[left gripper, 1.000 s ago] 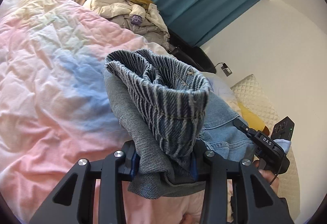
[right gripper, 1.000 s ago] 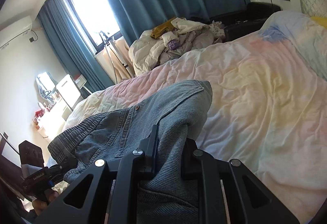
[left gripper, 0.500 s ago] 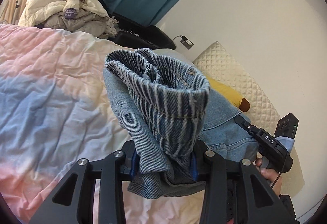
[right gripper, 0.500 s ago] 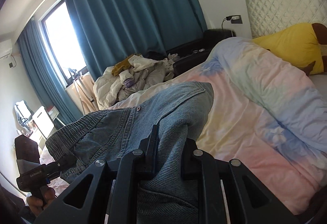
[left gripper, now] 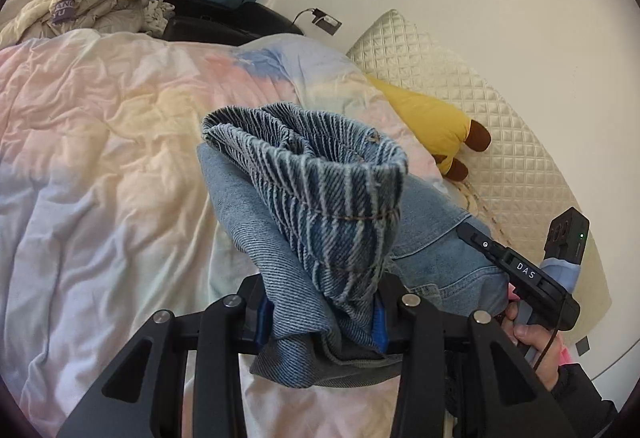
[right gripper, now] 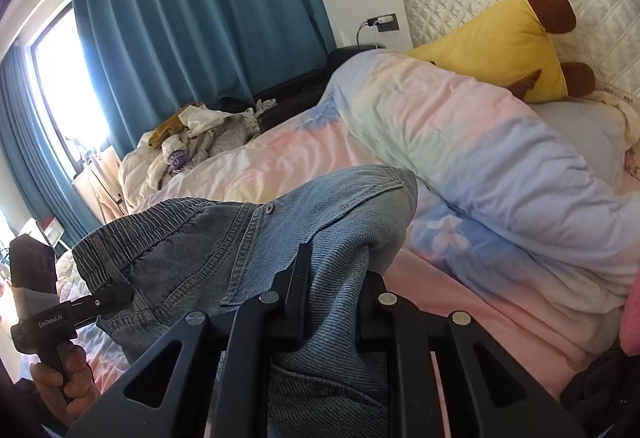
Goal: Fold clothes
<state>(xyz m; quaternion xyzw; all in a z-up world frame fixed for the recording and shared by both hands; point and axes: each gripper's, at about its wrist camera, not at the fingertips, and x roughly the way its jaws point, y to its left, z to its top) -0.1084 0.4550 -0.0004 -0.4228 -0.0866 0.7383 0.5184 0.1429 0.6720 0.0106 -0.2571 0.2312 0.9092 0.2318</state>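
Carrying step: blue denim elastic-waist trousers [left gripper: 320, 206] aloft over pastel quilted bed [left gripper: 100, 142], black left gripper [left gripper: 320, 318] and right gripper [right gripper: 332, 278] both clamped on waistband. Next: lowering flat, spreading toward bed's near edge.

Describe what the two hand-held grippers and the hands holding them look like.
Both are matte black with silver rivets. The left hand-held gripper has blue pads; white lettering marks its handle. The right hand-held gripper reads "DAS", shows a green light and a thin cable. Bare hands, dark sleeves.
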